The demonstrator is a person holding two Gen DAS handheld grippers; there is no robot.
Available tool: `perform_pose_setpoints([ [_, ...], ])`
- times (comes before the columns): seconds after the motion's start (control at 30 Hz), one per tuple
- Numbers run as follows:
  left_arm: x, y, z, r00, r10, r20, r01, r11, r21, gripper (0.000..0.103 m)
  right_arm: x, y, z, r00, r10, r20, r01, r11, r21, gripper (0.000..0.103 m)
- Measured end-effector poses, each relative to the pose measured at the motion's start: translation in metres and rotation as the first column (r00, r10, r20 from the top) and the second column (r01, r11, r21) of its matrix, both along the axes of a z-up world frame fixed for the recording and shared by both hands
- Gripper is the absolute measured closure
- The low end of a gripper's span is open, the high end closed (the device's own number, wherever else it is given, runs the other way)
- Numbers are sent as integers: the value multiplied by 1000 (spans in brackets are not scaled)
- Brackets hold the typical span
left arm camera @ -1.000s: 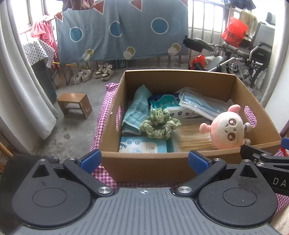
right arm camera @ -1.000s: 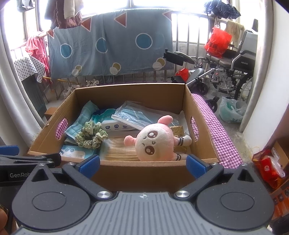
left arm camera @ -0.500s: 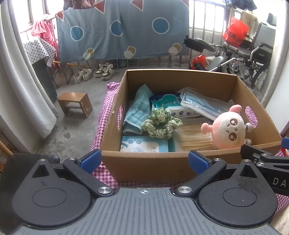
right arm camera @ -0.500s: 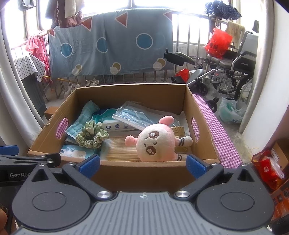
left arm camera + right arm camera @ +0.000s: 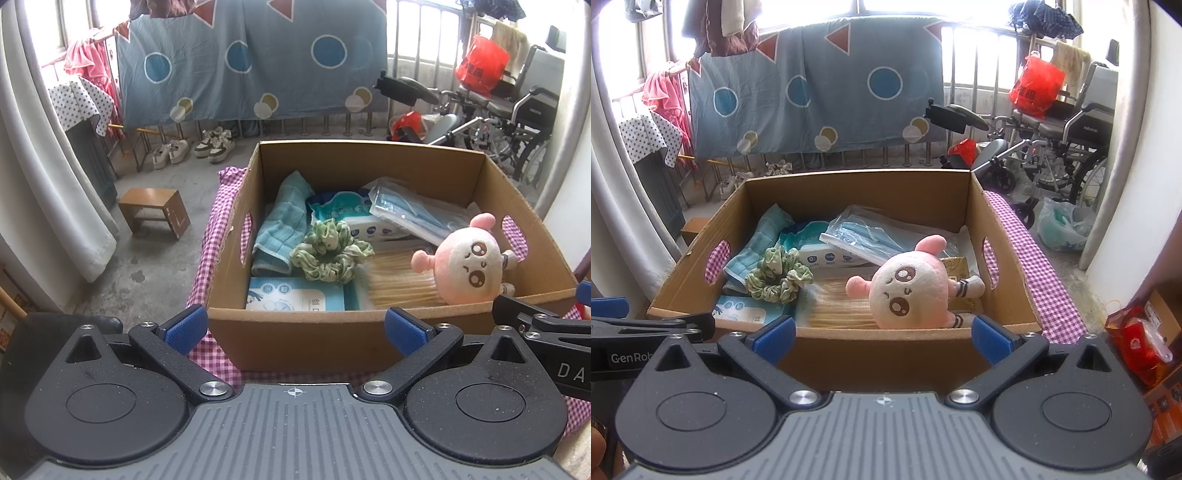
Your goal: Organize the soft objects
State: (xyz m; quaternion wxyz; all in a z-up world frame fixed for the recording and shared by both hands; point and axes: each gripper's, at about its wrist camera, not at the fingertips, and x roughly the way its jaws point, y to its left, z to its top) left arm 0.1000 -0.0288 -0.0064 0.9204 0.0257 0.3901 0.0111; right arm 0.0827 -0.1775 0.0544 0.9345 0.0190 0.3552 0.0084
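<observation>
**Soft things sit in the box, both grippers empty**

The left hand-held gripper (image 5: 295,328) is spread wide & holds nothing. Its blue pads are in front of the near wall of the cardboard box (image 5: 314,339), not touching any soft thing. The right hand-held gripper (image 5: 882,339) is spread wide too, also empty, in front of the same wall. Each gripper shows at the edge of the other's view.

The box is open at the top & stands on a pink checked cloth (image 5: 218,236) on the table.

Inside the box:
- Pink plush toy (image 5: 912,291) lies on its side at the near right, w/ one ear up. It rests on a bundle of thin tan sticks (image 5: 838,310).
- Green scrunchie (image 5: 330,251) is near the middle, touching the blue towel (image 5: 284,229) on the left.
- A clear pack of blue face masks (image 5: 410,214) lies toward the back, partly on a wipes pack (image 5: 343,206).
- A flat blue & white pack (image 5: 295,299) lies at the near left.

Behind the box: a blue sheet w/ circles (image 5: 820,88) on a rail, a small wooden stool (image 5: 155,210) on the floor at left, a wheelchair (image 5: 1067,144) at right.
</observation>
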Motion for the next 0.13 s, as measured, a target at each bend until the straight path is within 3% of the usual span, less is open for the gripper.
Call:
perform_pose_setpoints([
  [0.13, 0, 1, 0, 1000, 2, -2, -2, 1000, 1, 1, 0, 1, 0, 1000, 0, -2, 0, 1000, 0, 0],
])
